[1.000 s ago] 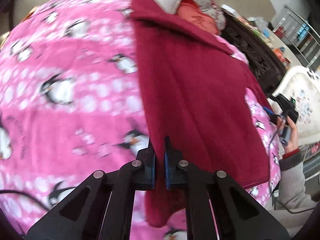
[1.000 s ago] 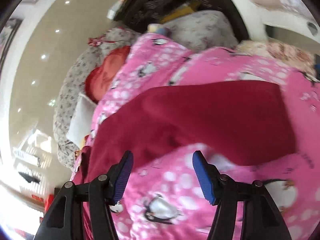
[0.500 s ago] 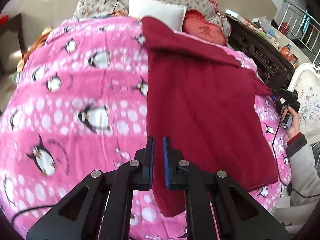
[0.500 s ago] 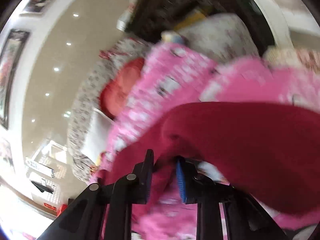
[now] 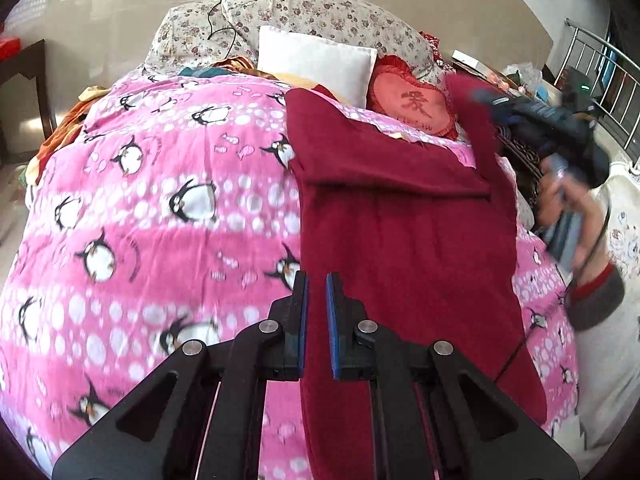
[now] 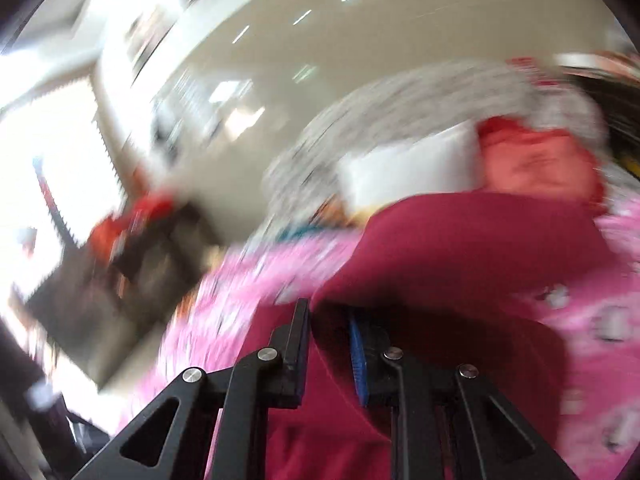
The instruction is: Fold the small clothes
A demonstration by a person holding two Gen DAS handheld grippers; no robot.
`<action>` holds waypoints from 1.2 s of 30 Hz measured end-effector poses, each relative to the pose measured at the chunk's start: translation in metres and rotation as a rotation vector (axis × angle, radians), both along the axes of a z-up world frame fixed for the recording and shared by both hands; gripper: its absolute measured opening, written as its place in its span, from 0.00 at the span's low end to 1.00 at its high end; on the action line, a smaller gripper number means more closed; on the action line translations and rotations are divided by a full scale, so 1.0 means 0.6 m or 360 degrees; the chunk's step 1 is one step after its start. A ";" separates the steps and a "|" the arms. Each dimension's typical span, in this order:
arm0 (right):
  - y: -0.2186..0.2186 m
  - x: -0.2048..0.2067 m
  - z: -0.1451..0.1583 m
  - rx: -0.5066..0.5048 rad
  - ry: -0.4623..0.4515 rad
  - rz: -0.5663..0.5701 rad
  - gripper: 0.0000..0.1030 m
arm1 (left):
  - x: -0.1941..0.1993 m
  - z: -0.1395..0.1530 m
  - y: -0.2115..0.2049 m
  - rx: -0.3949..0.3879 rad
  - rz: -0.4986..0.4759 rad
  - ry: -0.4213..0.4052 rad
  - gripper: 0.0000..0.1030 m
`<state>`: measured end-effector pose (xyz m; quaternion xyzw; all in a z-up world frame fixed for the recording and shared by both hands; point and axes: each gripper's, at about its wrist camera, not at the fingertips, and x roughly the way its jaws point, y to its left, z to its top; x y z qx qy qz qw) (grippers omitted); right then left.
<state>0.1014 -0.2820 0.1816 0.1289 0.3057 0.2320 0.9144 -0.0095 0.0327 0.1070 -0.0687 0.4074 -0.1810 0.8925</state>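
A dark red garment (image 5: pixel 404 240) lies on a pink penguin blanket (image 5: pixel 160 220), a folded band across its far end. My left gripper (image 5: pixel 316 320) is shut on the garment's near left edge; red cloth fills the narrow gap between its blue pads. My right gripper (image 6: pixel 330 344) is shut on the garment's far right corner and holds it raised; the right wrist view is blurred, with red cloth (image 6: pixel 460 264) bunched between and around the fingers. The right gripper also shows in the left wrist view (image 5: pixel 536 120), lifting a red flap.
A white pillow (image 5: pixel 316 64), a red heart cushion (image 5: pixel 412 104) and floral pillows (image 5: pixel 320 12) lie at the bed's head. A dark wooden table (image 5: pixel 20 92) stands to the left. A metal railing (image 5: pixel 600 64) and cluttered shelf are at the right.
My right gripper closed on the garment's corner and swung it upward and over. My left gripper rose, still shut on the near edge.
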 end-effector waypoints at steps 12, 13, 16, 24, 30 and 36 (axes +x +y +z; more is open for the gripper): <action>-0.009 -0.025 -0.096 -0.0085 0.0281 0.0149 0.44 | 0.104 -0.004 -0.005 -0.0101 0.0081 -0.0009 0.28; -0.032 -0.032 -0.092 -0.0079 0.0276 0.0110 0.45 | 0.112 0.003 -0.007 -0.0125 0.0091 -0.0039 0.34; -0.094 -0.045 -0.082 -0.0137 0.0270 -0.0047 0.46 | 0.134 0.014 -0.003 -0.0196 0.0160 -0.0107 0.58; -0.214 -0.035 -0.091 -0.0186 0.0329 -0.0313 0.47 | 0.222 -0.018 0.022 -0.0103 0.0399 -0.0037 0.58; -0.205 -0.011 -0.116 -0.0233 0.0422 -0.0356 0.47 | 0.252 -0.059 0.005 -0.0159 0.0384 0.0073 0.54; -0.198 0.012 -0.132 -0.0325 0.0373 -0.0392 0.11 | 0.257 -0.028 -0.034 -0.0118 0.0238 -0.0032 0.08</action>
